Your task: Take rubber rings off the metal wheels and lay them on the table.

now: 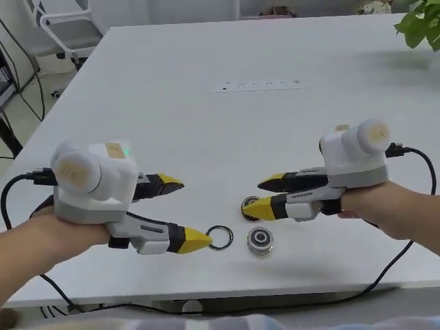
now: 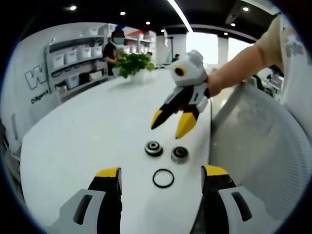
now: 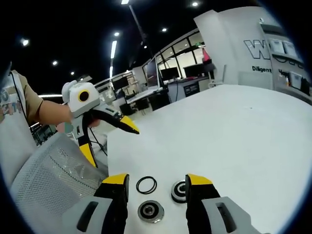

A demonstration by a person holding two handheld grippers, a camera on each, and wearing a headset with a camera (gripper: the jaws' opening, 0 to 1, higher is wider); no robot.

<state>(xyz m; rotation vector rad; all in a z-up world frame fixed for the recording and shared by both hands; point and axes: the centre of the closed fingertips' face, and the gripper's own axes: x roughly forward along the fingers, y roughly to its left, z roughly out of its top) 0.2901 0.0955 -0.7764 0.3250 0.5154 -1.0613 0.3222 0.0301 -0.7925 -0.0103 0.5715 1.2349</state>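
Thin black rubber ring (image 1: 220, 237), a loose flat circle, lies on the matte white table (image 1: 206, 117), lower centre of the head view. Just right of it sits a shiny metal wheel (image 1: 260, 240): round, dark hub, bare silver rim. A second wheel (image 1: 247, 205), darker-rimmed, is half hidden behind the lower yellow tip of the right gripper (image 1: 260, 196), whose jaws are parted and empty. Left gripper (image 1: 184, 210): jaws spread wide, holding nothing, lower tip just beside the ring.

You get a bright, evenly lit head view, only soft shadows near the front edge of the white tabletop (image 1: 206, 124), your gripper views bowed at their edges, ceiling lights (image 3: 113, 48) flaring, far window (image 2: 204, 46) blown out.
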